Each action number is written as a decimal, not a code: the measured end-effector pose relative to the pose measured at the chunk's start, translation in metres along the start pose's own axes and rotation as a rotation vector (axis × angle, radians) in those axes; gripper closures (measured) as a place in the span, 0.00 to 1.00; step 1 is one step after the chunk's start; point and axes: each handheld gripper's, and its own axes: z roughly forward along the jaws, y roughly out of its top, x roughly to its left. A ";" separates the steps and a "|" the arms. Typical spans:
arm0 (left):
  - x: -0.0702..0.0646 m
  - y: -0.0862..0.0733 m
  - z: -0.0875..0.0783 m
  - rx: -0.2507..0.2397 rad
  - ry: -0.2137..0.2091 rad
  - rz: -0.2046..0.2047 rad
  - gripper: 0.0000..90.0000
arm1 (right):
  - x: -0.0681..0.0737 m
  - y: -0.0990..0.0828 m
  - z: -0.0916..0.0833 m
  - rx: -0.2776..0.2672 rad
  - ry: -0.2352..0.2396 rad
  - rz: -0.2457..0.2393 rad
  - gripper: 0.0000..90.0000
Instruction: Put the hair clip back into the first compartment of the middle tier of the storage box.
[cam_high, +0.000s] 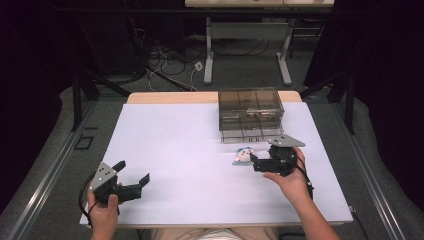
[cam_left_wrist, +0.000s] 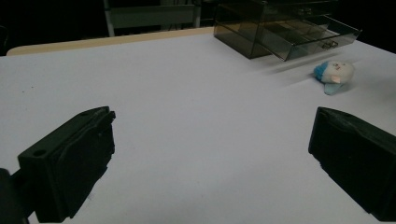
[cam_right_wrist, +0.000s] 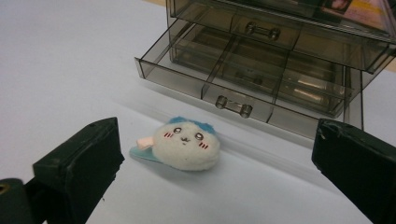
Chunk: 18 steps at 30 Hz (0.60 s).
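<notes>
Dark curtains close in the room on both sides, and beyond the tabletop (cam_high: 165, 150) a tangle of cables lies on the grey floor by the legs of another table (cam_high: 245, 45). That tabletop is white, bare and matte, with a strip of pale wood showing along its far edge.

Toward the far right of it stands a smoky clear drawer box (cam_high: 250, 107), divided into compartments. Its bottom drawer (cam_right_wrist: 219, 88) is pulled out toward the person, and the compartments that can be seen look empty.

Just in front of that open drawer, touching nothing, lies a small plush toy (cam_right_wrist: 187, 143): a white round face with blue ears and a blue tail piece, face turned toward the right gripper (cam_high: 256, 163).

That gripper sits low right behind the toy, jaws spread wide on either side of it but not yet closing on it. The left gripper (cam_high: 134, 175) rests well apart at the near left, jaws also spread and holding nothing.

As a judgement, the drawer is already open, so the opening step looks done; grasping the toy, setting it into a compartment and shutting the drawer all appear to remain.
</notes>
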 end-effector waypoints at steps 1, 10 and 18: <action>0.000 0.000 0.000 -0.001 0.000 -0.006 0.00 | 0.001 0.001 0.002 0.003 -0.003 -0.003 0.02; 0.000 -0.001 0.000 0.000 0.004 -0.014 0.00 | 0.007 0.005 0.020 0.061 0.014 -0.003 0.03; 0.002 -0.001 -0.001 0.012 0.004 -0.011 0.00 | 0.009 0.005 0.032 0.092 0.018 0.000 0.05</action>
